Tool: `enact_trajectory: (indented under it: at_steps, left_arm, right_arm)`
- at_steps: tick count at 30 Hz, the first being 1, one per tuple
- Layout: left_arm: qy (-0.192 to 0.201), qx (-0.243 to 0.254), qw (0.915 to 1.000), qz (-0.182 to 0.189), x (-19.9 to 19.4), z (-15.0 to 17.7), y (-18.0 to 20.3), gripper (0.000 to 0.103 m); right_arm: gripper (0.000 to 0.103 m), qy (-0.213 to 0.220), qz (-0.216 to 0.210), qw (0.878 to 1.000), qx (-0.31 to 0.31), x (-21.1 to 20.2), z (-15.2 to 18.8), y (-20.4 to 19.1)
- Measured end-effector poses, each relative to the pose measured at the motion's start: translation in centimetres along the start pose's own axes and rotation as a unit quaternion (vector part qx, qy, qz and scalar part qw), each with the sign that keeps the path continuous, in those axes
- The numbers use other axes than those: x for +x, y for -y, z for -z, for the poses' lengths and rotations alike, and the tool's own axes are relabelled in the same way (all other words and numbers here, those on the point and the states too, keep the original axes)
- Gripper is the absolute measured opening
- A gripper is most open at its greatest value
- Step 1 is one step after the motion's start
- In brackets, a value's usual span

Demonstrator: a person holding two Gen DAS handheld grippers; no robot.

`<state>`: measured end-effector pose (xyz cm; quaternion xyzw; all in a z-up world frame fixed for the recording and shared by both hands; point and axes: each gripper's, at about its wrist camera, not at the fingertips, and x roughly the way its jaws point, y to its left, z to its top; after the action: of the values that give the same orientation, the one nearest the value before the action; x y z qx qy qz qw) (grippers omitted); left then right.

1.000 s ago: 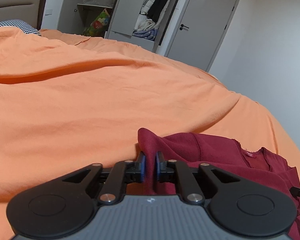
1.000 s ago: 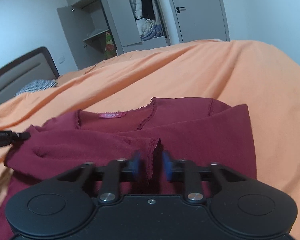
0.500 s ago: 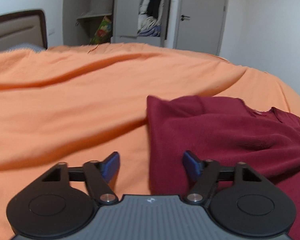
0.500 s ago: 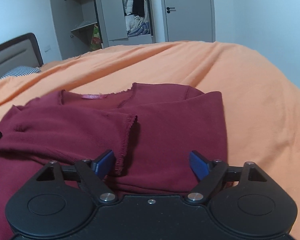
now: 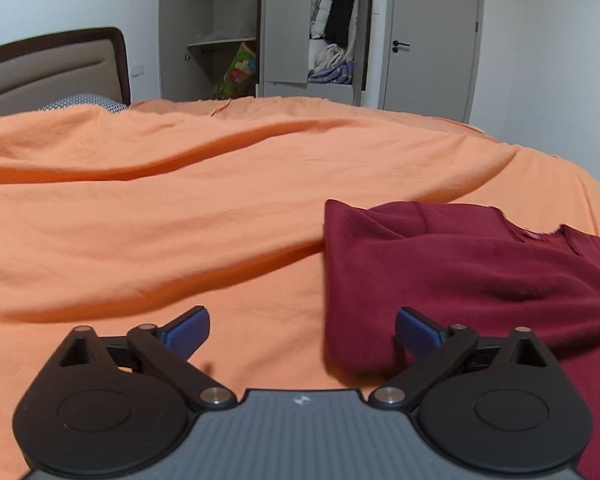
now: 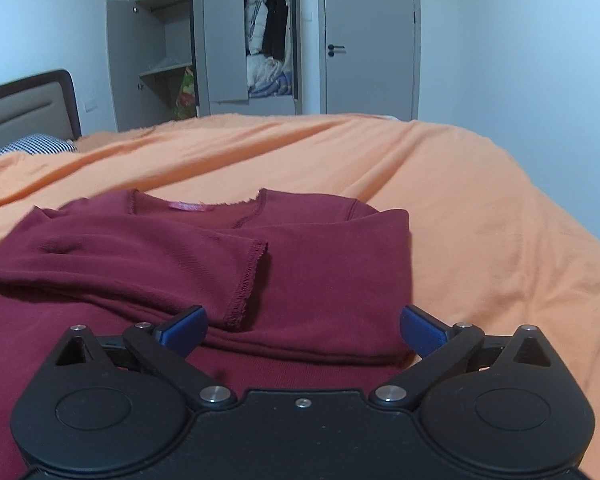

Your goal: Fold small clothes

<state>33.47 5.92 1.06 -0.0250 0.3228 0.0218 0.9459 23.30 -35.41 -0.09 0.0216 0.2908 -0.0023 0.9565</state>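
Observation:
A dark red long-sleeved top [image 6: 292, 264] lies on the orange bedspread [image 6: 480, 220], neck with a pink label [image 6: 192, 207] toward the far side. One sleeve [image 6: 148, 256] is folded across its front, frayed cuff near the middle. My right gripper [image 6: 302, 330] hovers open over the top's near part, nothing between its blue pads. In the left wrist view the top [image 5: 460, 264] fills the right side, its folded left edge running toward me. My left gripper [image 5: 302, 328] is open, that edge between its fingers, untouched.
The orange bedspread [image 5: 160, 220] spreads wide to the left with long soft creases. A headboard [image 5: 52, 68] and a checked pillow [image 5: 84, 101] sit far left. Beyond the bed stand an open wardrobe [image 5: 312, 32] with clothes and a closed grey door [image 5: 432, 36].
Both grippers let go of the red top: a second ago each was shut on a fold of it. They opened wide and drew back and up; the sleeve now lies flat.

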Motion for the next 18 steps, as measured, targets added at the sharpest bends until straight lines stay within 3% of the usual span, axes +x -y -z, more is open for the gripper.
enact_trajectory:
  at_steps: [10,18]
  left_arm:
    - [0.002,-0.009,0.9986,0.052,-6.4,3.6,0.5,0.102]
    - [0.008,0.041,0.996,0.08,-11.1,7.9,2.6,0.102]
  right_arm:
    - [0.102,0.034,-0.035,0.998,-0.042,-7.7,3.7,-0.3]
    - [0.102,0.028,-0.049,0.997,-0.058,-12.8,8.2,-1.1]
